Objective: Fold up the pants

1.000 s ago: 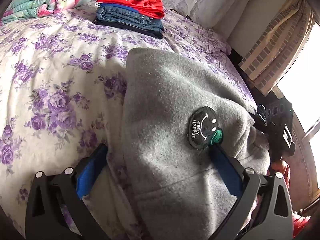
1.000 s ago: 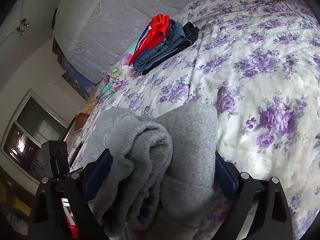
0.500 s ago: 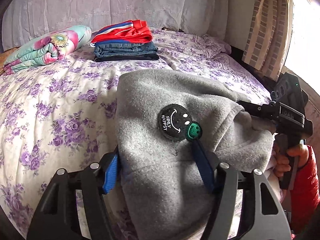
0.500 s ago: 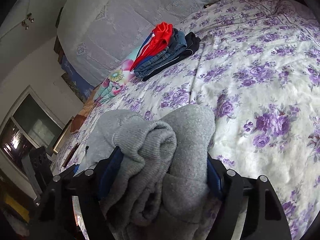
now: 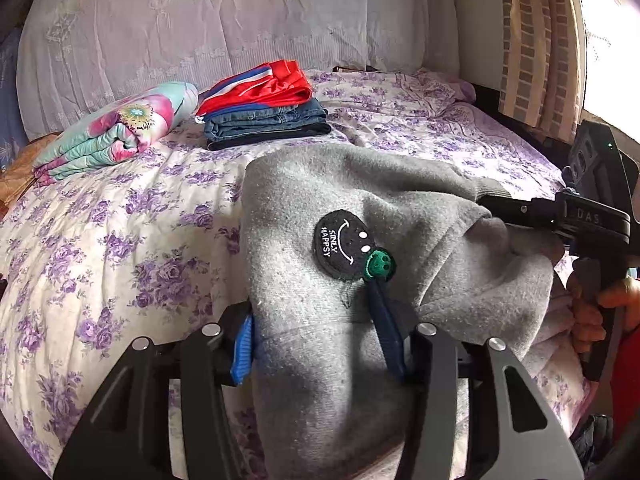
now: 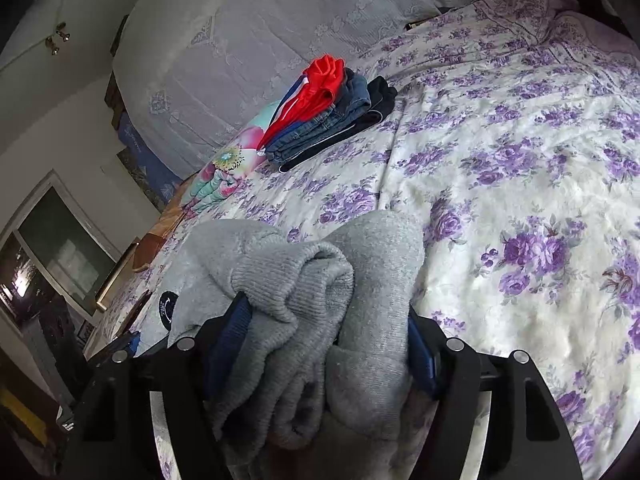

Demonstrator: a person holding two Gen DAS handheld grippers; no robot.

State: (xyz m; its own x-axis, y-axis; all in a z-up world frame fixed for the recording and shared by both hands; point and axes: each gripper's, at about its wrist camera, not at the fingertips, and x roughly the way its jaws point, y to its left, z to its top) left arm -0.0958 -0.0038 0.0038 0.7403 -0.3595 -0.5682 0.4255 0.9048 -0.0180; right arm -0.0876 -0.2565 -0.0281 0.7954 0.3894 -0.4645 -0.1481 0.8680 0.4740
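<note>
Our left gripper [image 5: 316,344] has just been closing, and its blue pads [image 5: 243,346] now pinch a thick fold of the grey pants [image 5: 400,208] between them, one pad at the fabric's left edge and the other sunk into the cloth just below a round black patch [image 5: 340,244] with a small green face beside it. Our right gripper [image 6: 328,344] has also been narrowing, and its pads press from both sides on a bunched roll of the same grey pants [image 6: 316,280], ribbed hem on the left, smoother fleece on the right. In the left wrist view we see the right gripper [image 5: 520,210] reaching in from the right edge into the pants, with our hand [image 5: 588,312] wrapped around its handle.

The pants sit at the near edge of the bed [image 5: 120,240], lifted between the two tools and draped over a white sheet printed with purple flowers. Farther back, towards the headboard, a stack of folded clothes [image 5: 264,116] lies on the sheet: a red garment on top, blue jeans under it, something dark at the bottom. Just left of the stack we see a folded floral quilt [image 5: 116,128] in teal and pink. A pale lace cover [image 5: 240,20] hangs behind the bed, and a striped curtain [image 5: 536,40] stands at the far right beside a bright window.
</note>
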